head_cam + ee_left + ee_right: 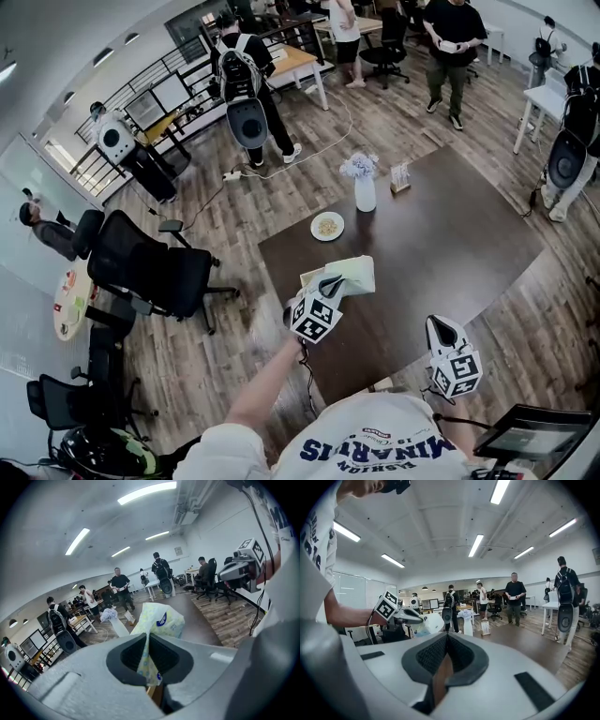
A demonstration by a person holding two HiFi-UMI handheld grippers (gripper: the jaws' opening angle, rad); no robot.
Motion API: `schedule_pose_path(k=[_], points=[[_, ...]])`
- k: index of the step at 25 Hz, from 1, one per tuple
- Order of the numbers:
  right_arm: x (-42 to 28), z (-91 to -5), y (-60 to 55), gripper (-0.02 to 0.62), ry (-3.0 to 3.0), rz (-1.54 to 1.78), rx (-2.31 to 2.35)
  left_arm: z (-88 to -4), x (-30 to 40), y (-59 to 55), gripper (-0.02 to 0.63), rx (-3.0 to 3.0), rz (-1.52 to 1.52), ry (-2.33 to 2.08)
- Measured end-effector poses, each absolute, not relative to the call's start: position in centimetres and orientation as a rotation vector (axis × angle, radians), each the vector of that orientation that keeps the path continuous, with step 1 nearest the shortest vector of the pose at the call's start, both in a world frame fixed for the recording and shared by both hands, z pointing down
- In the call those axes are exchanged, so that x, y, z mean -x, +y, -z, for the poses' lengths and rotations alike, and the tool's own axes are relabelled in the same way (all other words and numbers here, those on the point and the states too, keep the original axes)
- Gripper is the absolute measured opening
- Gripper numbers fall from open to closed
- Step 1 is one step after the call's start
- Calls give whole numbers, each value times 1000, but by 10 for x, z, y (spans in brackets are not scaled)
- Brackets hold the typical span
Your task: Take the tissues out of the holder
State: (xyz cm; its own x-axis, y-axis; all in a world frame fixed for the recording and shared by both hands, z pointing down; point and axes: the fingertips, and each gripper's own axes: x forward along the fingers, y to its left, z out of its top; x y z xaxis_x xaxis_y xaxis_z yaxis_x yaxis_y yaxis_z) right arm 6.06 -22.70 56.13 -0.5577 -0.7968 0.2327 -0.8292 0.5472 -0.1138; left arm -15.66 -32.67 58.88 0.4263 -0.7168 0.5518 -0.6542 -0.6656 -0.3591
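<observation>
Tissues, a soft pale yellow pack (352, 274) with a blue mark, are up in the air over the near left part of the table, pinched by one thin edge and sitting in no holder that I can see, so the taking out looks done

Largest first: the dark brown table (450, 244) fills the middle of the head view, and most of its top is bare. The left gripper (336, 284) hangs over the table's near left corner with its jaws closed on the wrapper of the pack, whose bulk stands out past the tips. The right gripper (438, 323) waits at the near right, well apart from the pack, with its jaws closed together and nothing between them

On the far side of the table stand a white vase (365, 194) of pale flowers, a small plate (327, 226) to its near left, and a little wooden stand (400, 178) just to its right. Whether that stand is the holder I cannot tell

What is left, by my reckoning, is to lay the pack down on a bare part of the table and let go
</observation>
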Motion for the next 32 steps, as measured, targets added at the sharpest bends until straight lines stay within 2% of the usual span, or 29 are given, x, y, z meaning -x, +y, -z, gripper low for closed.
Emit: schedule_pose_path(k=[15,32], points=[[-88,-575,-221,8,-2572,-320,-1467,-733,119,-307,17,2684,1212,1251],[-114,-570,-198,8,-2509,-304,-1505,-835,109,-292,17,2653,1378,1293]])
